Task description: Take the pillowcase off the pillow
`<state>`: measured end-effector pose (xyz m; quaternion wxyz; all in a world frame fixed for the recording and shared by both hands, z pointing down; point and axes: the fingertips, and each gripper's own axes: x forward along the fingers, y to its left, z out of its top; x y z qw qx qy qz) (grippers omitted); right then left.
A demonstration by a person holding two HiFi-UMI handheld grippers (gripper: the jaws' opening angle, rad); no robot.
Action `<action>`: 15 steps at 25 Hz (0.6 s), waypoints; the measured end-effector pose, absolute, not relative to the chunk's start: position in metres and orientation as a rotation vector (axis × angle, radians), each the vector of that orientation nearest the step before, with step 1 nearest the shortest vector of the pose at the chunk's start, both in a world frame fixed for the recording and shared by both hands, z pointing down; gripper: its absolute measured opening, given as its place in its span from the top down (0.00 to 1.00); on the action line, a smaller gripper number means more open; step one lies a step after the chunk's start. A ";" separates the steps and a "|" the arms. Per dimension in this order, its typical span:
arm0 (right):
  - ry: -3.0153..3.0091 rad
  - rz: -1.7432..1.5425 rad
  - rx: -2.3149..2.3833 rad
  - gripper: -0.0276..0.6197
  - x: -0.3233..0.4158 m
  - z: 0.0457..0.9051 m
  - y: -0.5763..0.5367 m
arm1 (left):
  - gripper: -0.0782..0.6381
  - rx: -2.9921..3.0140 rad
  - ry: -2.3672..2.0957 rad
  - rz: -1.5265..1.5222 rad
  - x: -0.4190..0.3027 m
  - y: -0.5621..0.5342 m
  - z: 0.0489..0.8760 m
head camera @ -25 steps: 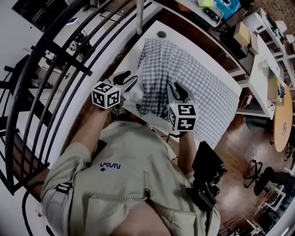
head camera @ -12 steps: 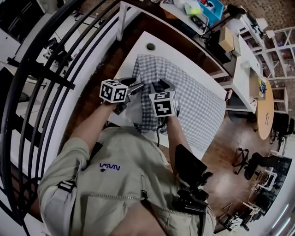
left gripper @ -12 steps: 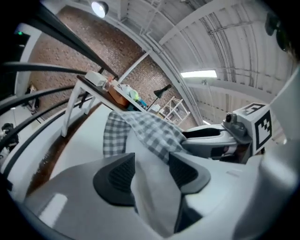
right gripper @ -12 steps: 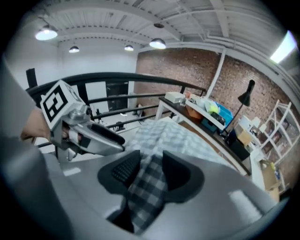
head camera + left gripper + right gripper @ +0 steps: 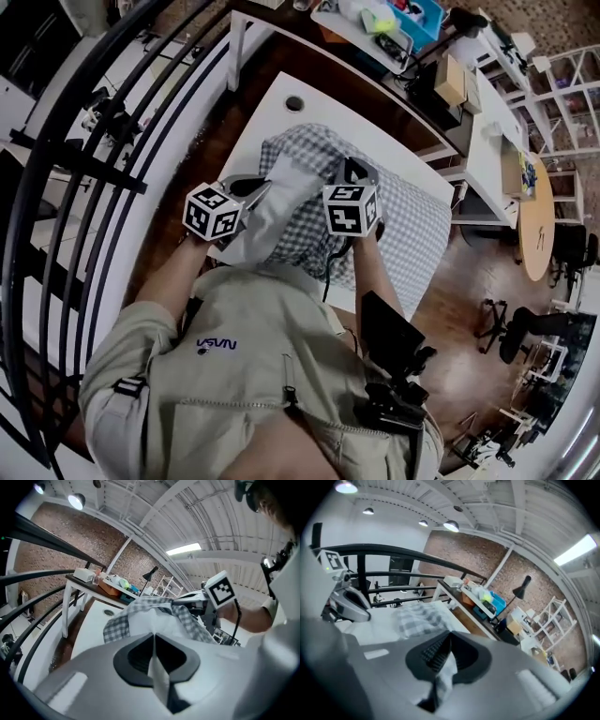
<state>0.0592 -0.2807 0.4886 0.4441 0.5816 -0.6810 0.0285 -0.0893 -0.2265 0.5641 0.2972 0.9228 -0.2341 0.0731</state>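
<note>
A grey-checked pillowcase [image 5: 398, 202] lies on the white table [image 5: 272, 122], bunched up at its near end. The white pillow [image 5: 272, 211] sticks out of it toward the left. My left gripper [image 5: 265, 185] has just closed and is shut on the pillow's white cloth [image 5: 150, 620], which is pinched at the left gripper [image 5: 153, 637]. My right gripper [image 5: 355, 172] has also just closed. It is shut on a fold of the pillowcase [image 5: 417, 616], which hangs out below the right gripper [image 5: 447, 641]. The two grippers are about a hand's width apart.
A black railing [image 5: 84, 141] runs along the table's left side. Behind the table stands a cluttered desk with a blue bin [image 5: 417, 19]. A round wooden table [image 5: 534, 216] is at the right. A cable hole [image 5: 294, 103] marks the table's far end.
Both grippers came together over the pillowcase's near end and shut on cloth. They have since drawn apart, the left pulling white pillow out to the left. The pillowcase has bunched up.
</note>
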 end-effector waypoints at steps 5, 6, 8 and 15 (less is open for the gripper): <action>-1.606 0.209 1.488 0.95 0.137 0.512 -0.272 | 0.87 2.351 -0.701 0.112 -0.117 -0.215 0.574; -1.603 0.233 1.465 0.95 0.140 0.526 -0.267 | 0.87 2.335 -0.701 0.112 -0.117 -0.212 0.579; -1.600 0.233 1.409 0.95 0.138 0.546 -0.261 | 0.87 2.328 -0.694 0.123 -0.112 -0.210 0.583; -1.799 0.231 1.393 0.82 0.114 0.505 -0.260 | 0.73 2.526 -0.848 0.106 -0.115 -0.238 0.519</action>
